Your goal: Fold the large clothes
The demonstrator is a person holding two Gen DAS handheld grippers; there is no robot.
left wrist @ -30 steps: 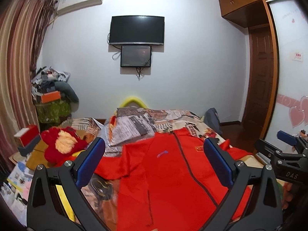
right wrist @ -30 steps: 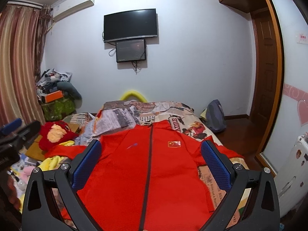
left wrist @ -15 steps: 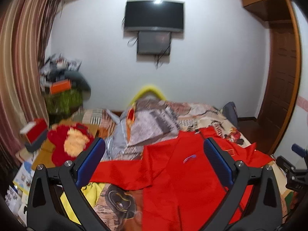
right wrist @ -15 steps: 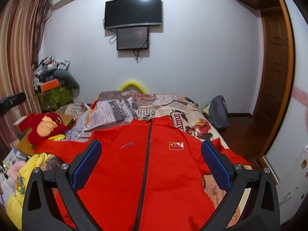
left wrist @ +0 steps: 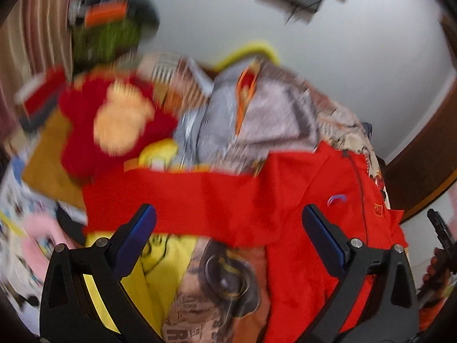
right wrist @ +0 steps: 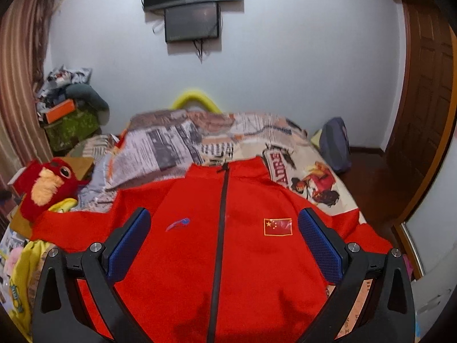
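Hovering over the bed (right wrist: pixel 288 154), I had both tools spread wide and carried nothing in either. The red zip jacket (right wrist: pixel 245 257) lay front-up on the printed bedcover, collar toward the far wall, its dark zipper (right wrist: pixel 221 228) running straight away from me. That zip line was the garment's long axis, and my right gripper (right wrist: pixel 224 245) sat squarely over it, the chest with its small flag patch (right wrist: pixel 278 226) showing between the blue pads (right wrist: pixel 130 245).

My left gripper (left wrist: pixel 228 243) pointed off to the side, tilted, at the jacket's left sleeve (left wrist: pixel 171 200), which stretched sideways across the mattress, at right angles to the zip, its cuff end reaching toward the red plush toy (left wrist: pixel 114 123). So the sleeve lay directly ahead of my left fingers, and the left hand seemed the nearer one for bringing it in over the body; I judged that the likely first fold.

The left view was badly smeared, so the cuff's exact edge was hard to place, and I couldn't tell whether the sleeve touched the yellow cloth (left wrist: pixel 160 260) below it. The jacket's hem was cut off under my right tool, and the other sleeve showed only partly at the bed's edge.
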